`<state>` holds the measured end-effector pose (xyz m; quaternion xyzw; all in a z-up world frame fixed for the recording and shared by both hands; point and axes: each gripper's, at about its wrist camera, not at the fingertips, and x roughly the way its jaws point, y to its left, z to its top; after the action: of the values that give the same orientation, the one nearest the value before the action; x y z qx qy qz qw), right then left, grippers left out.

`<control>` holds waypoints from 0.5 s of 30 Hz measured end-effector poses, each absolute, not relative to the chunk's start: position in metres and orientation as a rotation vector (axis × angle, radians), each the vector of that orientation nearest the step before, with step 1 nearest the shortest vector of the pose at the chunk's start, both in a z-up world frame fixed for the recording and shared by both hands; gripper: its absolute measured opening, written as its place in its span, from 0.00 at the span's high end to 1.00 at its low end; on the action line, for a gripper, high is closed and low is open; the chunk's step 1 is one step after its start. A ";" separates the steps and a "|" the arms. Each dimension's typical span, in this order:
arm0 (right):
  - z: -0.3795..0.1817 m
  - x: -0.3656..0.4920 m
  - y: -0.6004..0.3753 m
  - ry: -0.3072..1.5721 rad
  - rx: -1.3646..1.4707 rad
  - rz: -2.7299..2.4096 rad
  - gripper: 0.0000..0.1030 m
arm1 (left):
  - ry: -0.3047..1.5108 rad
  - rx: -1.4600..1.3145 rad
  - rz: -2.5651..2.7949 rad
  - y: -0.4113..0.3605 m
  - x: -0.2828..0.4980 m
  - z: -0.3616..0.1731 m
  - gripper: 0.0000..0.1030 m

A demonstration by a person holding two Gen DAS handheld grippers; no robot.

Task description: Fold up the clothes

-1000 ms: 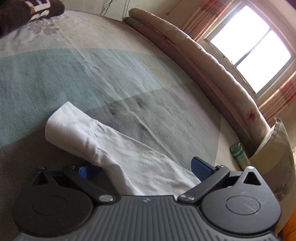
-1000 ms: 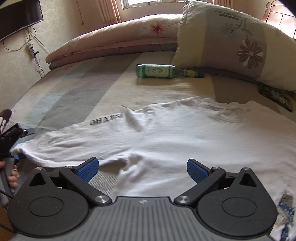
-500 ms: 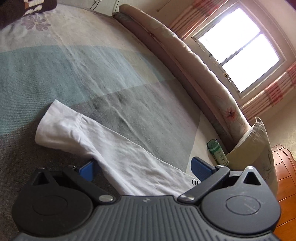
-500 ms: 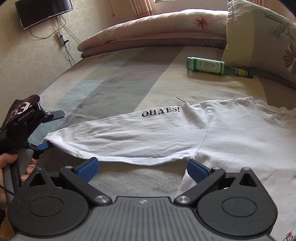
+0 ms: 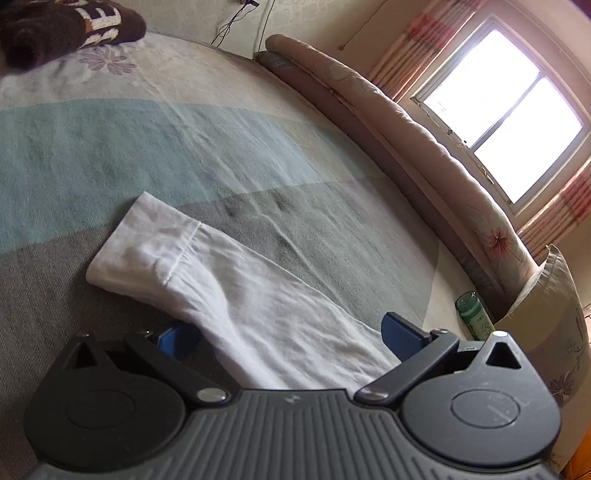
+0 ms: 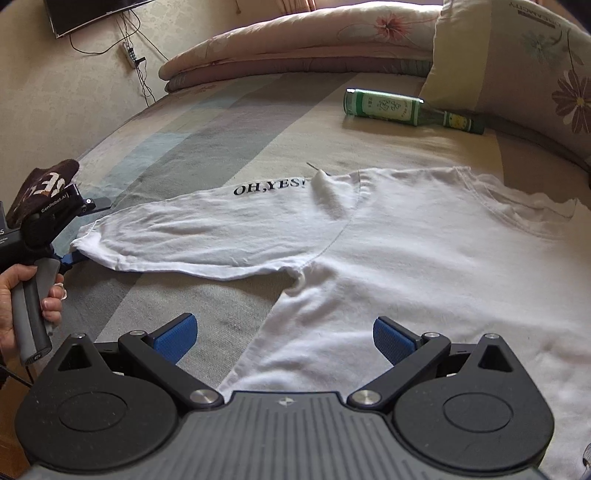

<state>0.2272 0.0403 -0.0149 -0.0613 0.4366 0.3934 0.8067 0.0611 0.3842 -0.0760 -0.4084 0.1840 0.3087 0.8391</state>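
Both wrist cams low over bed (image 5: 258, 155), sharing sleeve (image 6: 192, 236).

I see a wide bed (image 5: 229, 155) under a sheet striped in cream, pale teal and grey. A rolled floral quilt (image 5: 436, 155) lies along its far edge, below a bright window (image 5: 502, 110) with red-striped curtains (image 5: 413, 48). Daylight washes the beige wall (image 6: 55, 92). From my right camera a dark television (image 6: 92, 14) hangs high, cables dropping to a power strip (image 6: 130, 55). A big flowered pillow (image 6: 517, 62) leans at the bed's corner.
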 end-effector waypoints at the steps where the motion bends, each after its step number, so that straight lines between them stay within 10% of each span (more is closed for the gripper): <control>1: -0.018 0.228 0.038 0.956 -0.127 0.842 0.00 | 0.389 -0.859 0.652 0.385 0.063 -0.076 0.01; 15: -0.037 0.231 0.032 1.024 -0.089 0.878 0.00 | 0.360 -0.802 0.672 0.372 0.071 -0.077 0.01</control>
<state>0.2312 0.0325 -0.0375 -0.0412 0.4740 0.4062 0.7802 0.0715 0.3718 -0.0769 -0.3809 0.1707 0.3189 0.8509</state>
